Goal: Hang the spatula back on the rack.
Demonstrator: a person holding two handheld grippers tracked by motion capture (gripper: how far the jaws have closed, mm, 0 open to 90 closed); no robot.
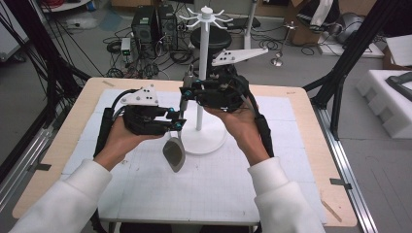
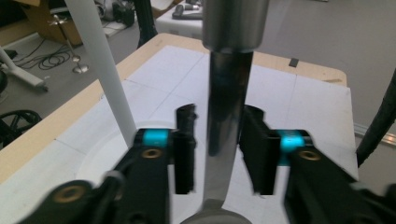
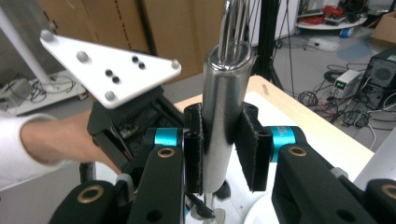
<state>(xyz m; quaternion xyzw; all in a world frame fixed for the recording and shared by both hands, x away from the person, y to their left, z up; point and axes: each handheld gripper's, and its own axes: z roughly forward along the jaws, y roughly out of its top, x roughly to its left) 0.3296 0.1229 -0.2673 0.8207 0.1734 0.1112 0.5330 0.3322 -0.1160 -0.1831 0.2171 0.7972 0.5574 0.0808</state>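
Handover near desk's middle: right gripper (image 3: 219, 154) clamped ladle (image 1: 174, 153) handle; left gripper (image 2: 219, 151) jaws slack around shaft. Next: hang ladle on white rack (image 1: 206, 14).

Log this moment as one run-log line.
left gripper: open around ladle shaft | right gripper: shut on handle | stand: upright

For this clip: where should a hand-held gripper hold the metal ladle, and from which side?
On the ladle's thick round handle, from the side, pads squeezing across it. It hangs upright, bowl down; the hanging loop on top must stay free.
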